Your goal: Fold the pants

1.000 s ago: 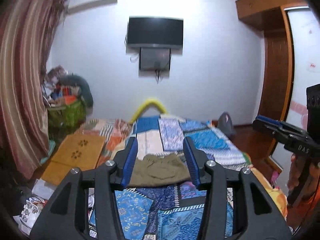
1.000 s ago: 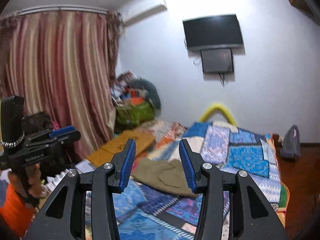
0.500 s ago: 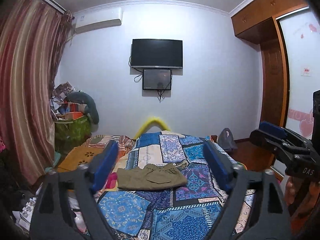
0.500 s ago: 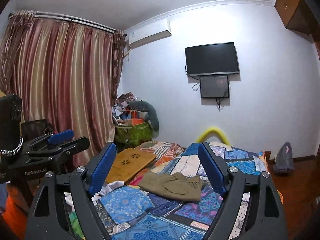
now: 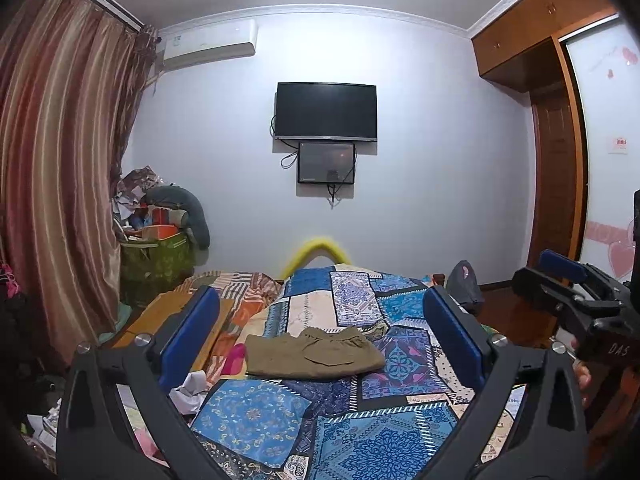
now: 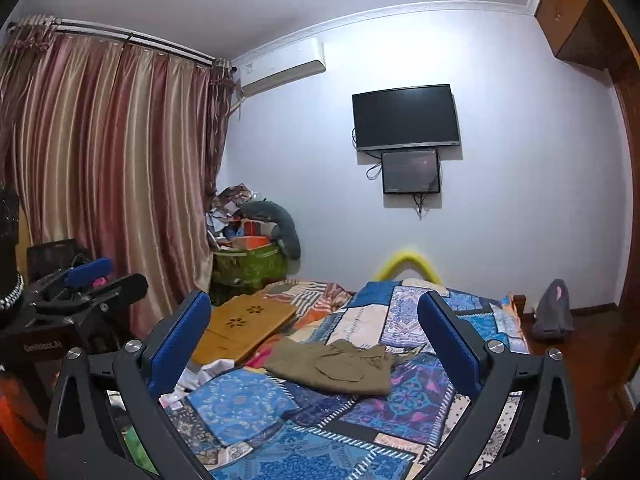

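Olive-brown pants lie folded in a compact flat bundle on the patchwork bedspread, mid-bed; they also show in the right wrist view. My left gripper is wide open and empty, held above the near part of the bed, well short of the pants. My right gripper is also wide open and empty, at a similar distance. Each gripper shows at the edge of the other's view: the right one and the left one.
A wooden lap desk lies at the bed's left side beside white cloth. A green bag piled with clutter stands by the curtain. A dark bag sits on the floor right of the bed. A TV hangs on the far wall.
Both grippers have opened from nearly shut to wide open and have pulled back and up from the bed. The pants have stayed in place.
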### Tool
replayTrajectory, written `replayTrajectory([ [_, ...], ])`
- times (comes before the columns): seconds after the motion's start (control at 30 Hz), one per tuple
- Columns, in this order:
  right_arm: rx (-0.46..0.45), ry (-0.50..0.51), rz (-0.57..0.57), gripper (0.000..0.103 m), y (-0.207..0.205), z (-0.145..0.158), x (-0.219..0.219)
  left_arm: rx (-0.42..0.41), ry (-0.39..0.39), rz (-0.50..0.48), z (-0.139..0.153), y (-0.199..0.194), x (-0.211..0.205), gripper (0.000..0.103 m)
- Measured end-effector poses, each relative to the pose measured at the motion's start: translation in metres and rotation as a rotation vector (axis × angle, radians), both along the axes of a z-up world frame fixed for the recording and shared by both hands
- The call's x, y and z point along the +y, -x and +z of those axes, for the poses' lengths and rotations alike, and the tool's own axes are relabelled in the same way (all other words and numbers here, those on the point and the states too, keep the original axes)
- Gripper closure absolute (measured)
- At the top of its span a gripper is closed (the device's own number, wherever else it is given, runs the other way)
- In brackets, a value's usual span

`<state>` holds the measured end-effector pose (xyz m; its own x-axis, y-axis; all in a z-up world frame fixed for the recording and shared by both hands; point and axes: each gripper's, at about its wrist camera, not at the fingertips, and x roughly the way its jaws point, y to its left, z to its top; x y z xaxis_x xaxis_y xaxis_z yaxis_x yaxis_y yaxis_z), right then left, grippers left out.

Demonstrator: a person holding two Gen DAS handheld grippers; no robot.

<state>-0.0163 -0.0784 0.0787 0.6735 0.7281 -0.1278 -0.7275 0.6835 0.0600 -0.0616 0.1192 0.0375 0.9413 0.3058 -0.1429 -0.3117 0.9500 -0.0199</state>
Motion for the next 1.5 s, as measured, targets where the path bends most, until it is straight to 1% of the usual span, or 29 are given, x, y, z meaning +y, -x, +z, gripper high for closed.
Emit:
replayTrajectory([
  [0.53,0.018,0.009,0.004,0.000,0.002,-0.005,-0.002,0.009,-0.012,0.002,-0.009,-0.006,-0.004,0.000],
  [0.77,0.031,0.018,0.001,0.000,0.001,-0.005,-0.001,0.022,-0.005,-0.011,-0.012,-0.010,-0.004,0.000],
  [1.5,0.044,0.023,-0.012,0.000,-0.003,-0.008,0.002,0.042,-0.022,-0.029,-0.018,-0.018,-0.006,0.000],
])
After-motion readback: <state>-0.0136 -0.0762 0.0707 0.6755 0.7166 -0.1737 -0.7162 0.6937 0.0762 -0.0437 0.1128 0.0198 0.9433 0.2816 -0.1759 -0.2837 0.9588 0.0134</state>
